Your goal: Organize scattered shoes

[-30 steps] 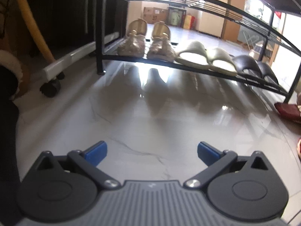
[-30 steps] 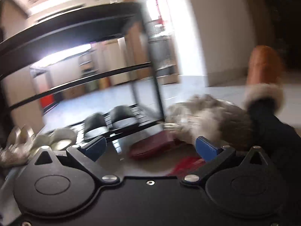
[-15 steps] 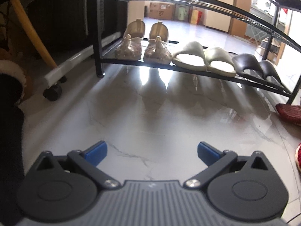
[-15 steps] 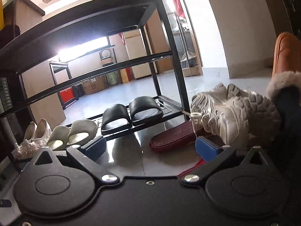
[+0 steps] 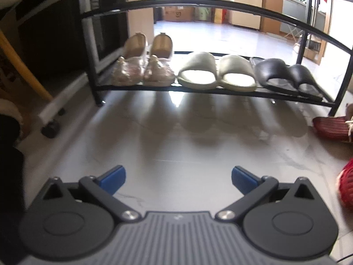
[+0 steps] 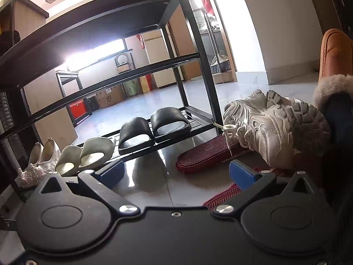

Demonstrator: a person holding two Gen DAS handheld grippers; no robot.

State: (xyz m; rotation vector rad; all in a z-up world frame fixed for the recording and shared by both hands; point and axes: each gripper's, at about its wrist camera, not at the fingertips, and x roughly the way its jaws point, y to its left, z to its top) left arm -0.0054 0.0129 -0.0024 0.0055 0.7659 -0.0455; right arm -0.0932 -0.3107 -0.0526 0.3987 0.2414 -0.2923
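Note:
A black shoe rack (image 5: 211, 91) (image 6: 198, 70) holds on its bottom shelf a beaded beige pair (image 5: 143, 70), a cream slipper pair (image 5: 217, 72) and a black slide pair (image 5: 286, 77) (image 6: 154, 128). Beside the rack's right leg, a dark red slipper (image 6: 209, 152) (image 5: 328, 127) lies sole-up on the floor with a white chunky sneaker (image 6: 271, 128) resting on it. A second red slipper (image 6: 222, 196) (image 5: 346, 187) lies nearer. My left gripper (image 5: 177, 177) is open and empty above the floor, facing the rack. My right gripper (image 6: 174, 172) is open and empty, just short of the red slippers.
A glossy marble floor (image 5: 187, 137) spreads in front of the rack. A white wheeled base (image 5: 55, 114) and a yellow pole (image 5: 24, 70) stand at the left. An orange leather seat (image 6: 335, 53) and a fur-cuffed sleeve (image 6: 331, 88) are at the right.
The left gripper has moved closer to the rack and levelled out. The right view has swung and steadied, and the sneaker and red slippers now sit nearer. Both grippers stay open.

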